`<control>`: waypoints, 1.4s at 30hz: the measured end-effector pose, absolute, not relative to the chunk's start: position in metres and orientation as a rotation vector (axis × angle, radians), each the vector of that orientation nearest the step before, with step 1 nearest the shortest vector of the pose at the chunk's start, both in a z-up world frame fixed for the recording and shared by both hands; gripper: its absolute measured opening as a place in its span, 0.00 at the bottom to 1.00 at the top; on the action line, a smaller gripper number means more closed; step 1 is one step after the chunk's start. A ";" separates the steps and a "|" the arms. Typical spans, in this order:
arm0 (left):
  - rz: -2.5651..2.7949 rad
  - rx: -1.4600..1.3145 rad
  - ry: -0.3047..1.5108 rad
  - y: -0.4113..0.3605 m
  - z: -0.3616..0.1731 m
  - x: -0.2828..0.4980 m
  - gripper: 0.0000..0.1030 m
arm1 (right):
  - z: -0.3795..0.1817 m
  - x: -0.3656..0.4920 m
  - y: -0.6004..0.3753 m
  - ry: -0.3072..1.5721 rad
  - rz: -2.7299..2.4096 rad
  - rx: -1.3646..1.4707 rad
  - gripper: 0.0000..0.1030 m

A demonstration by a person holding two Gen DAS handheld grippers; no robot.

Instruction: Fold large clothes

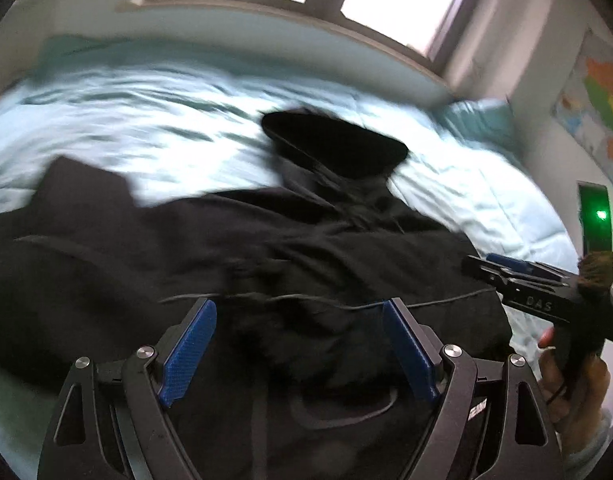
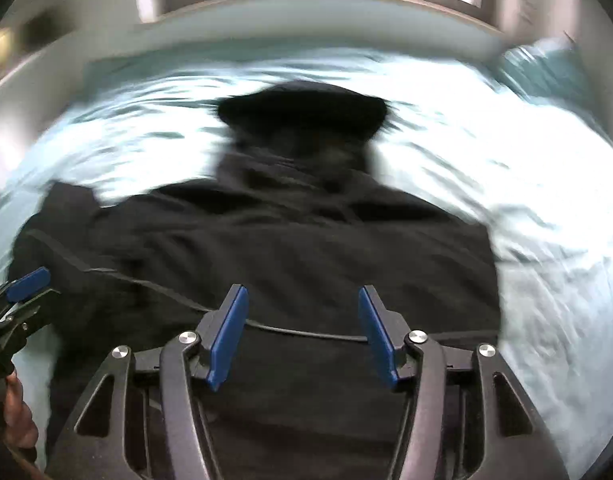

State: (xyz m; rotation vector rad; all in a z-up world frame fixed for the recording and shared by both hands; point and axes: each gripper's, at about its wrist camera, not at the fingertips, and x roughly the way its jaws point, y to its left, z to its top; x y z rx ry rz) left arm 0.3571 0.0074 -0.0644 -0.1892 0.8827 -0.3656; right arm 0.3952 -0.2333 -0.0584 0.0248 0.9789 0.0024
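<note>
Black hoodie (image 2: pixel 266 240) on pale blue bed (image 2: pixel 526 184), window (image 1: pixel 406 0) behind

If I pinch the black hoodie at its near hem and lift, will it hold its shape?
Probably not. The black hoodie lies creased and slumped on the bed cover, so it looks floppy and would likely drape. Its hood seems thick, so it may drag behind.
</note>
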 end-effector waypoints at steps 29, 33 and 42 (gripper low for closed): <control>-0.204 0.034 1.093 -0.052 -0.174 0.379 0.85 | -0.178 0.385 -0.229 1.125 -0.032 0.069 0.84; -0.220 0.089 1.020 -0.057 -0.157 0.362 0.85 | -0.183 0.367 -0.222 0.952 -0.028 -0.022 0.89; -0.180 -0.092 0.803 0.046 -0.062 0.306 0.85 | -0.184 0.363 -0.231 0.930 -0.014 0.031 0.91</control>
